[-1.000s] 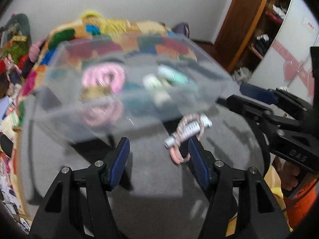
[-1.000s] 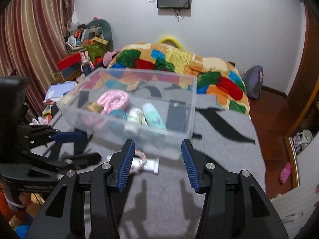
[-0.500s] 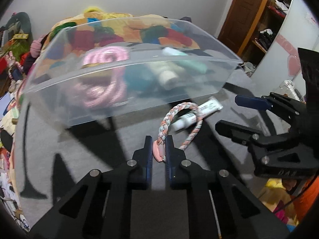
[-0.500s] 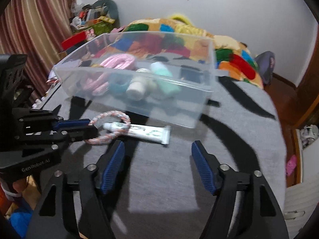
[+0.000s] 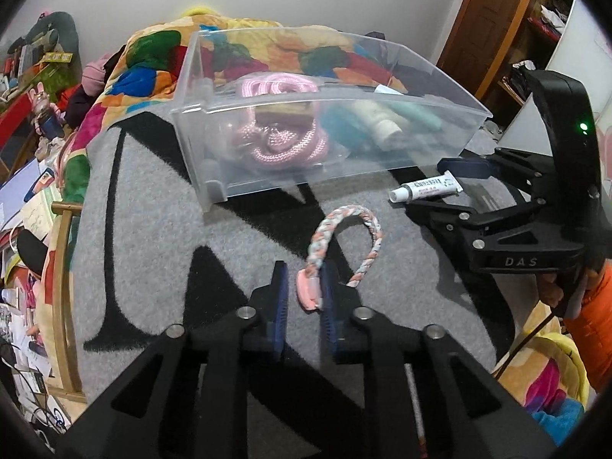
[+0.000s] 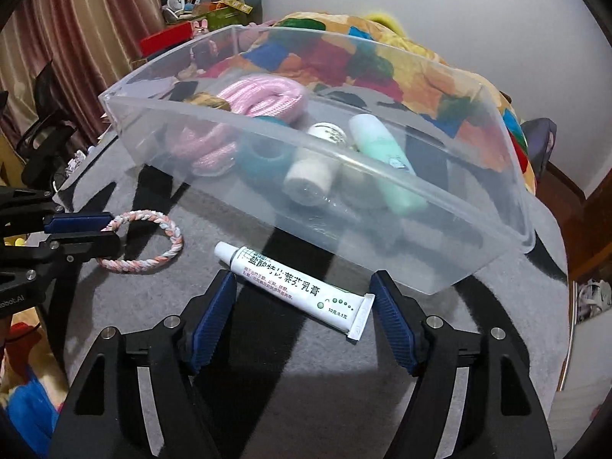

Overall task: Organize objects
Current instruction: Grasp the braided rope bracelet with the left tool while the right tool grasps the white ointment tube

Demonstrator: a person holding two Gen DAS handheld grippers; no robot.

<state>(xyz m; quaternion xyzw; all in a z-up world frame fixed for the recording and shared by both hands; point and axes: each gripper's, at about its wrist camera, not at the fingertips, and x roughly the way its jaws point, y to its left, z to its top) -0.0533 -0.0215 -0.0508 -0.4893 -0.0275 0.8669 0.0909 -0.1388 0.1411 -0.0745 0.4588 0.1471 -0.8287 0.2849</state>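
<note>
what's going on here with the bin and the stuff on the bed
A person is tidying small items into a clear plastic bin on a grey blanket. The left tongs sit around the pink end of a braided ring, not clamped. The right tongs are open around a white ointment tube.

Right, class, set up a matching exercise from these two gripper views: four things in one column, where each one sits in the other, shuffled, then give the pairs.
Things
1. braided ring
2. ointment tube
3. pink rope
4. mint bottle

Places
A. on the grey blanket between the open right gripper's fingers
B. coiled in the clear bin, left part
C. lying in the bin beside a white bottle
D. pink end between the left gripper's fingers, on the blanket

Pairs: 1-D, 2-A, 3-B, 4-C
</note>
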